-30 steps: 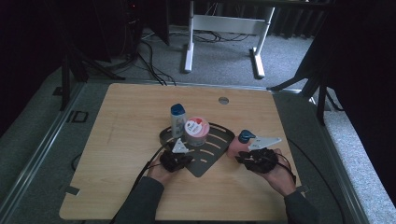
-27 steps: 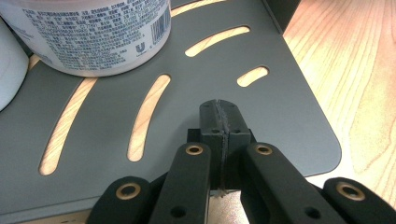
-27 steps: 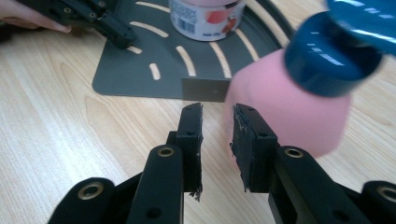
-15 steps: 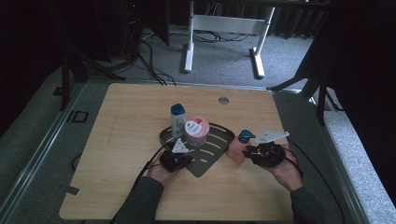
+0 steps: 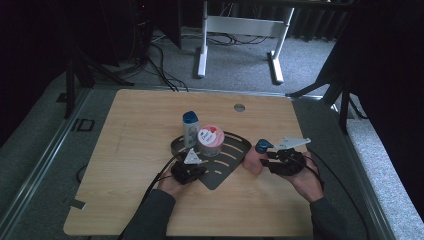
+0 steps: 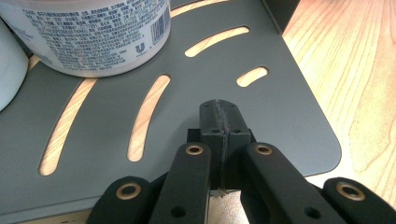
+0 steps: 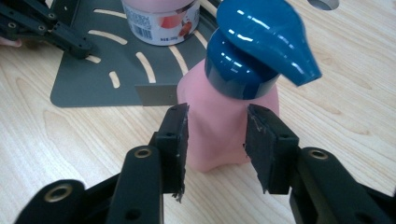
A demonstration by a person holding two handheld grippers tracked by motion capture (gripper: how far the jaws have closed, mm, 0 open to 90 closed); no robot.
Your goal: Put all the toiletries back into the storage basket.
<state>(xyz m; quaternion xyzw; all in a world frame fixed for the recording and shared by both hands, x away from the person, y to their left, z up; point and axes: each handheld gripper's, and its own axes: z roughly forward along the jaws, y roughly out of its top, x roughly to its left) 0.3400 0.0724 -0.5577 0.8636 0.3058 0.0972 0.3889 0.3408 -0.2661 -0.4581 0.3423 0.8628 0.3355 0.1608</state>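
A pink bottle [image 5: 254, 161] with a blue pump cap [image 7: 257, 46] stands upright on the wooden table, just right of a dark grey slotted tray [image 5: 235, 150]. My right gripper [image 5: 267, 160] is level with the bottle [image 7: 224, 126], which sits between its jaws. The jaws have just been opening and the pads stand clear of it. My left gripper [image 5: 192, 172] is shut, with its tips [image 6: 219, 119] over the tray's [image 6: 280, 93] near corner and nothing visible between them. On the tray stand a pink-lidded jar [image 5: 210, 140] and a white bottle with a blue cap [image 5: 190, 129].
A round hole [image 5: 239, 107] sits in the table near its far edge. A white desk frame [image 5: 240, 30] and cables lie on the floor beyond. Bare wood stretches to the left of the tray and along the front edge.
The right gripper's jaws have spread wider around the pink bottle, which stays upright in the same spot. The left gripper and the tray have not moved.
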